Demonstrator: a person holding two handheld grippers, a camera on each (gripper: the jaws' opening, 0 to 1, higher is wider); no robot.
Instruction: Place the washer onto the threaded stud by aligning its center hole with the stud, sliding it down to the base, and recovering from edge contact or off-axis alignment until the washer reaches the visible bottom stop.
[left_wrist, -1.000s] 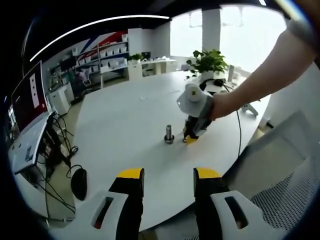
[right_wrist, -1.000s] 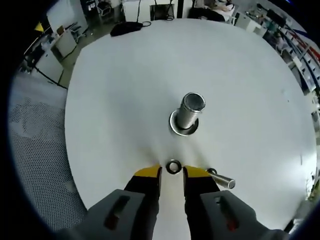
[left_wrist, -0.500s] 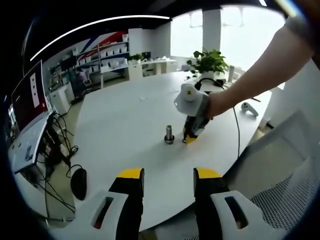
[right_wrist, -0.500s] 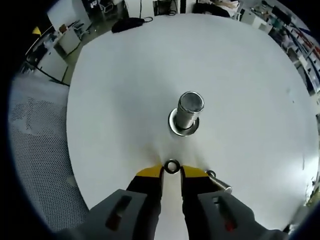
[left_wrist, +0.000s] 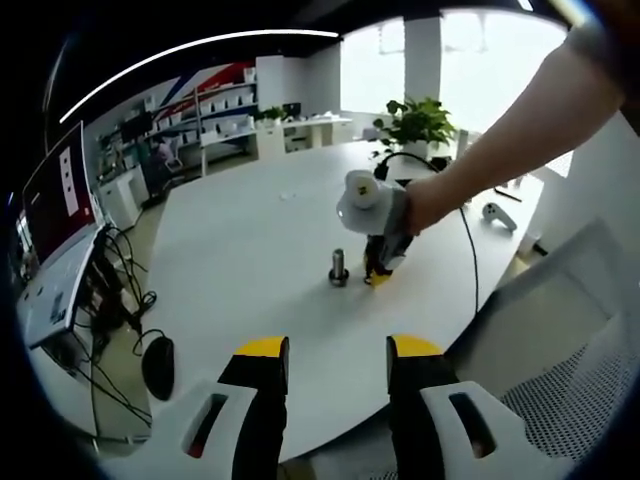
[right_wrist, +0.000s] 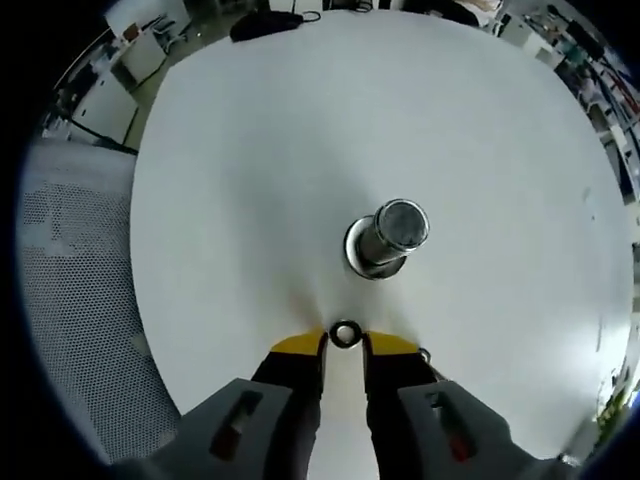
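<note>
Right gripper (right_wrist: 343, 343) is pinching the washer (right_wrist: 344, 333) between its yellow jaw tips, jaws narrow, ring lying flat-on to the camera with its hole open. The threaded stud (right_wrist: 391, 236) is standing upright on the white round table (right_wrist: 230, 200), ahead of the jaws and slightly right of their centerline, well apart from the washer. The right gripper view is looking almost straight down on the stud's flat top and the collar at its base, which is touching the table. A small metal piece (right_wrist: 424, 354) is peeking out just right of the right jaw; can't tell what it is.

The left gripper view is giving the side picture: the left gripper (left_wrist: 338, 350) is sitting with jaws wide and nothing between them, near the table edge. Far ahead of its jaws, the stud (left_wrist: 338, 267) is showing as a short post, and the right gripper (left_wrist: 378, 275) is coming down in a person's hand (left_wrist: 425, 205), its tips just right of the stud, low near the table surface. Washer is too small to make out there. Beyond the left jaw, a black mouse (left_wrist: 158, 366) and cables are lying below the table.
</note>
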